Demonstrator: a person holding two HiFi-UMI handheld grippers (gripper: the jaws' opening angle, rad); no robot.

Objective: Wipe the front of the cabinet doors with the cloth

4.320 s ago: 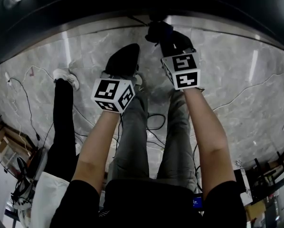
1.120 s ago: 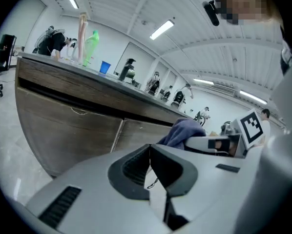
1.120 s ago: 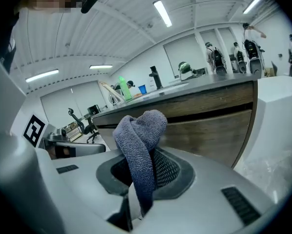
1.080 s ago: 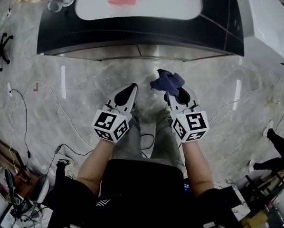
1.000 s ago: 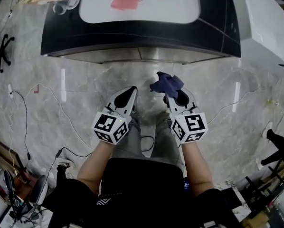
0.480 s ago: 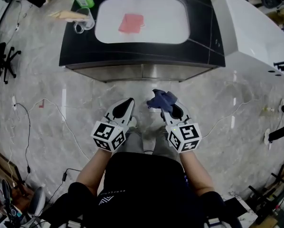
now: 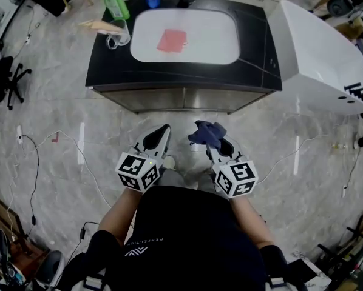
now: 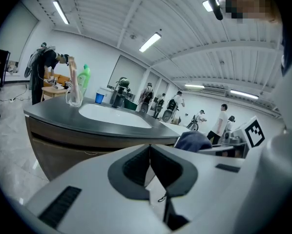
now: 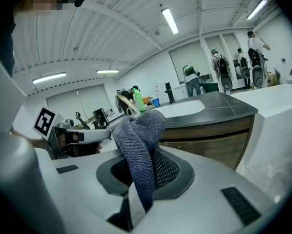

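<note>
The cloth (image 7: 206, 132), a dark blue bunch, is clamped in the jaws of the right gripper (image 7: 214, 144) and sticks out past their tips, pointing forward. The cabinet doors (image 7: 181, 99) lie straight ahead of it, well apart across the floor (image 7: 108, 138). Their brown front runs left to right across the person's line of reach (in the right gripper view the doors sit beyond the cloth and a little to its right). The left gripper (image 7: 164, 131) hangs beside the right one, level with it and no nearer the doors, its jaws together with nothing between them. The coming move therefore looks like a plain advance of the right gripper until the cloth meets the door front, followed by strokes along that front's length.
</note>
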